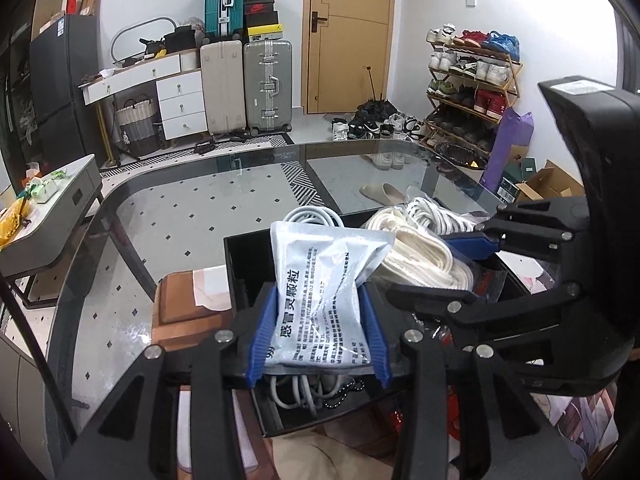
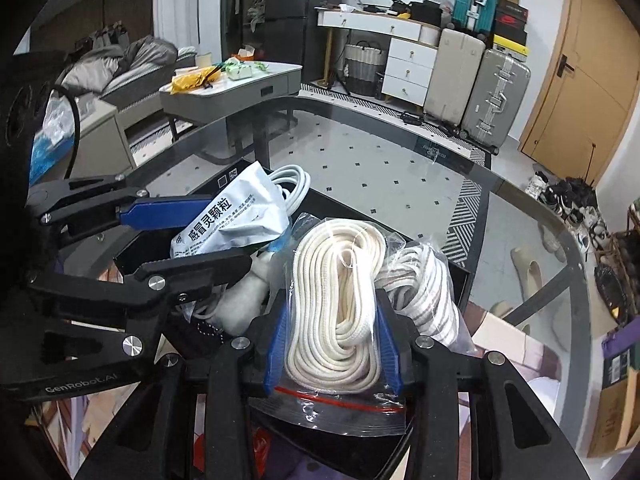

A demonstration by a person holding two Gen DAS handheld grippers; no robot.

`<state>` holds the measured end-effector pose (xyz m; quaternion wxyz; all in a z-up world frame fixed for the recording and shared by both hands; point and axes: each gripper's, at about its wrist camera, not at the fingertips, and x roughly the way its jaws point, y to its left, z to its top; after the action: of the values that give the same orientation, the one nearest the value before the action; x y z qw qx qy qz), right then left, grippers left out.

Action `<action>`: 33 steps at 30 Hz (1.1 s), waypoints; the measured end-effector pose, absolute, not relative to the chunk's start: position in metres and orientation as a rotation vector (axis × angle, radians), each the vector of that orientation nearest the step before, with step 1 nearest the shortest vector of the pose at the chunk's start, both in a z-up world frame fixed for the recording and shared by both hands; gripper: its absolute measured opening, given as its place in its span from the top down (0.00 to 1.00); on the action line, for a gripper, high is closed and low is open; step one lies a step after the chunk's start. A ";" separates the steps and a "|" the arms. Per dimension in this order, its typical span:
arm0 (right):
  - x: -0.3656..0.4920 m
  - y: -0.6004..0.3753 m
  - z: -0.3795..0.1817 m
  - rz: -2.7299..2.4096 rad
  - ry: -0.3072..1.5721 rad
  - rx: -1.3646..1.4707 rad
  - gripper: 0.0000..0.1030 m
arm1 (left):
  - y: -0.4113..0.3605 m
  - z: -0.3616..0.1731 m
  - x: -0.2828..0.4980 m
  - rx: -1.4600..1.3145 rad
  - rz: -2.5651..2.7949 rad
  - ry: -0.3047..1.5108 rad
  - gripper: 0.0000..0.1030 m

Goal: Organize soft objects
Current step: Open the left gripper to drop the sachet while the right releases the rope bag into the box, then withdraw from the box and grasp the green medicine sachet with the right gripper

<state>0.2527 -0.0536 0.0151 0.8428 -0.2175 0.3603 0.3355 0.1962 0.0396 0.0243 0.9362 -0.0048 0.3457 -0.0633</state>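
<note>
Left gripper (image 1: 318,320) pinches the sachet (image 1: 324,280), right gripper (image 2: 332,344) pinches the rope bag (image 2: 340,308); lower both gently into the black box (image 1: 248,264), release separately.

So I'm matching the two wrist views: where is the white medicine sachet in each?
Left wrist: the sachet sits low centre, clamped in the left gripper.
Right wrist: the sachet is left of centre, between the left gripper's fingers, beside the rope bag in the right gripper.
Shared landmark: the silver suitcase.
</note>
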 end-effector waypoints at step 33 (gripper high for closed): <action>0.148 -0.168 0.042 0.595 0.669 -0.213 0.01 | 0.043 0.042 0.093 -0.046 -0.031 0.615 0.00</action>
<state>0.1483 -0.1680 0.0421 0.8960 -0.1029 0.3228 0.2870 0.0929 0.0431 0.0416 0.9527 -0.0224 0.3028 -0.0155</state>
